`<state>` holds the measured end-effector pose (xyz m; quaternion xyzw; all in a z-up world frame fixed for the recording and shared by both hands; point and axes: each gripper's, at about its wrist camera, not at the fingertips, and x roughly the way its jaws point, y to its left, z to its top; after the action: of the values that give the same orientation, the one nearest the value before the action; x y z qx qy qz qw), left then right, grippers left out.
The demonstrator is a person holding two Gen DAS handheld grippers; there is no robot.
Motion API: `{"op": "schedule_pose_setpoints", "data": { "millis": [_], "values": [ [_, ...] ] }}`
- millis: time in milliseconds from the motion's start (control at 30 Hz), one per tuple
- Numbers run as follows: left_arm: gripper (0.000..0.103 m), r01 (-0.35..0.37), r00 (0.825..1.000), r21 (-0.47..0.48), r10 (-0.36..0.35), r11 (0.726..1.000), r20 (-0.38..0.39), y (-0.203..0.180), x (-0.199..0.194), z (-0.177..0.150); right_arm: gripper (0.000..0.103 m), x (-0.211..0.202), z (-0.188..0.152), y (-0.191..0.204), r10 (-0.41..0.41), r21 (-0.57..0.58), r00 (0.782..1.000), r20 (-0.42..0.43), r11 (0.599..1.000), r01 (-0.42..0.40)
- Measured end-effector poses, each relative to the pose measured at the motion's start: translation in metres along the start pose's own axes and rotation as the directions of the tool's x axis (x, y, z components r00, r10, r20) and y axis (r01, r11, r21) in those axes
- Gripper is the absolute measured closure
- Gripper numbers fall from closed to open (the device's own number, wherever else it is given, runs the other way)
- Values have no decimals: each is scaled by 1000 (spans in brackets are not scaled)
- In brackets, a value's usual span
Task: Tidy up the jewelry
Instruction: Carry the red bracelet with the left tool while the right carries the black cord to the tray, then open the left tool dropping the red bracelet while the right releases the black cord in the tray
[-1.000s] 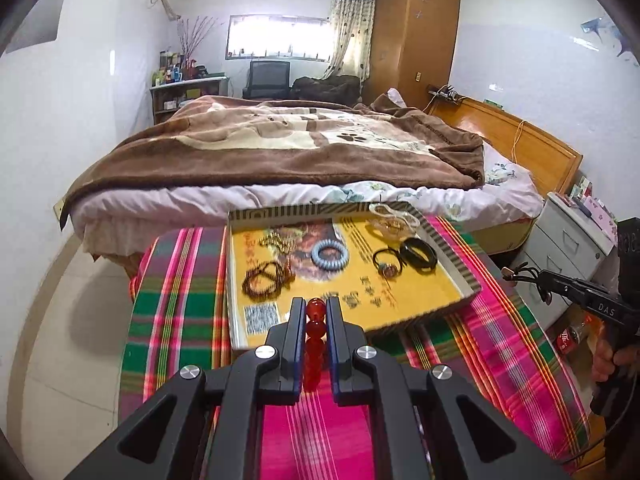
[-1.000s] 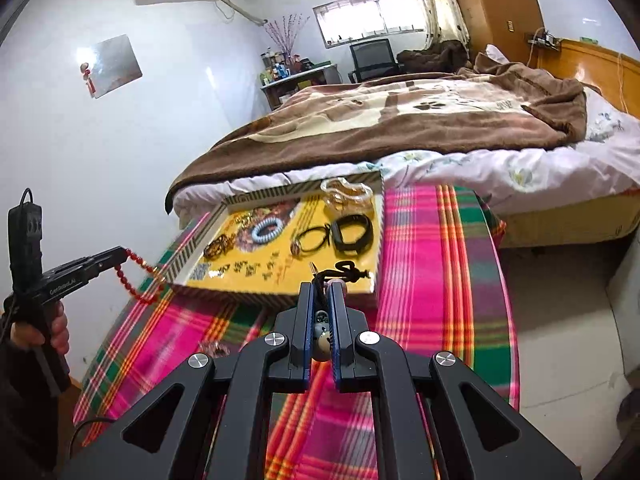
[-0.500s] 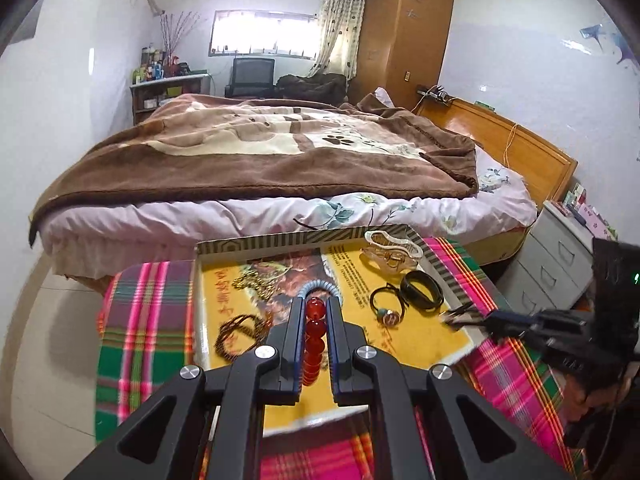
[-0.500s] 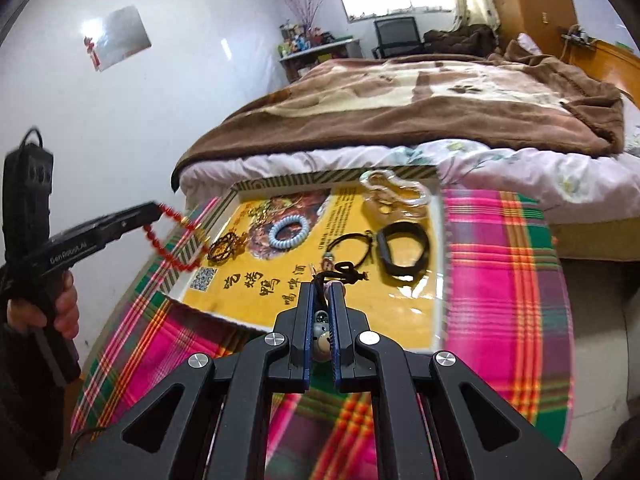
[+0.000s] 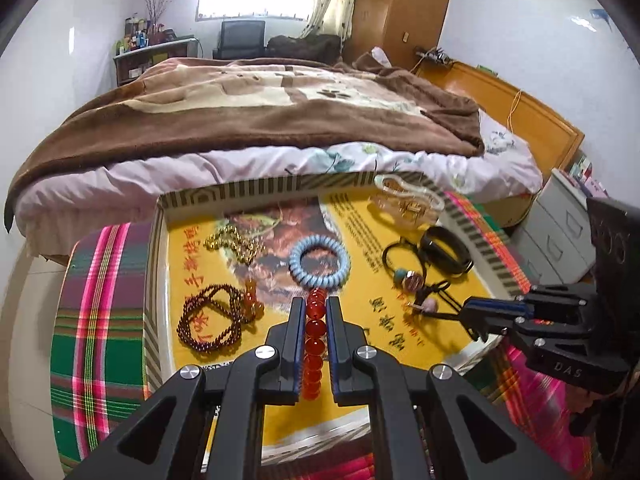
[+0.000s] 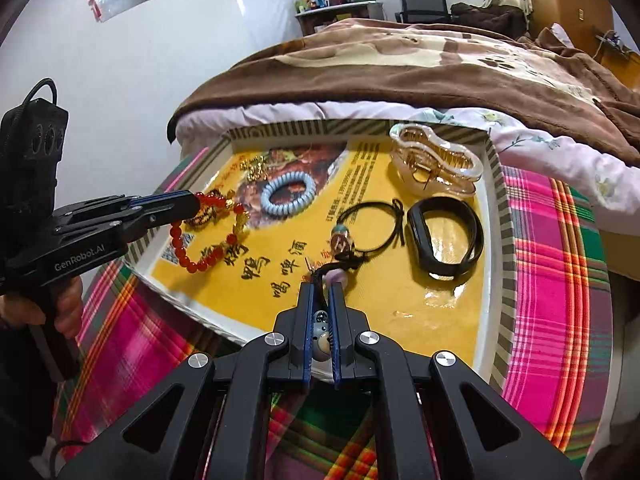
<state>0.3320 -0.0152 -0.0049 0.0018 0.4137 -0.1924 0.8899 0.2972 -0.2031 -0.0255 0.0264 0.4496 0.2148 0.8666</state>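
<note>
My left gripper (image 5: 313, 304) is shut on a red bead bracelet (image 5: 313, 340); in the right wrist view the bracelet (image 6: 200, 240) hangs from the gripper (image 6: 194, 202) over the left part of a yellow tray (image 6: 494, 168). My right gripper (image 6: 322, 288) is shut on a black cord necklace with beads (image 6: 320, 340), low over the tray's front; it also shows in the left wrist view (image 5: 464, 312). The tray (image 5: 160, 264) holds a pale blue coil band (image 5: 319, 262), a dark bead strand (image 5: 208, 324), a gold chain (image 5: 232, 242), a black cord pendant (image 6: 362, 228), a black band (image 6: 442, 240) and a clear hair claw (image 6: 436, 162).
The tray sits on a plaid cloth (image 6: 552, 280) over a small table. A bed with a brown blanket (image 5: 260, 108) stands just behind it. A white drawer unit (image 5: 560, 232) is at the right. A hand (image 6: 60, 312) holds the left gripper's handle.
Both grippers moved forward and down over the tray with their jewelry still held. The red bracelet now hangs above the tray's left part, and the right gripper's necklace is just over the tray floor.
</note>
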Motion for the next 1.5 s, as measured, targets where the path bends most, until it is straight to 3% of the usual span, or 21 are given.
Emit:
{"op": "schedule_pose_setpoints", "data": {
  "millis": [667,733,800,833,1100,1167,1233,1500],
  "values": [
    [92,-64,996,-18,63,998,-61,13,12,-16,94,3,-7,-6,-109,-49,993,-44,993,107],
    [84,-75,995,-36,73,997,-62,16,10,-18,92,2,-8,-6,-112,-45,993,-44,993,110],
    [64,-74,996,-48,71,996,-56,18,8,-20,91,2,-9,-6,-116,-46,992,-46,992,114],
    [61,-73,996,-48,71,996,-53,18,7,-20,91,1,-10,-6,-118,-47,992,-45,992,115],
    [57,-82,996,-53,80,995,-43,17,-4,-23,85,-8,-12,-5,-123,-28,992,-22,992,123],
    [50,-85,996,-53,84,995,-37,16,-8,-23,72,-14,-13,-3,-119,-21,993,-10,993,119],
    [48,-86,996,-56,85,995,-24,13,-17,-25,67,-21,-15,-1,-109,-14,994,8,994,109],
    [41,-82,996,-41,84,996,43,-5,-62,-32,67,-55,-25,14,-90,-19,994,69,996,92]
  ]
}}
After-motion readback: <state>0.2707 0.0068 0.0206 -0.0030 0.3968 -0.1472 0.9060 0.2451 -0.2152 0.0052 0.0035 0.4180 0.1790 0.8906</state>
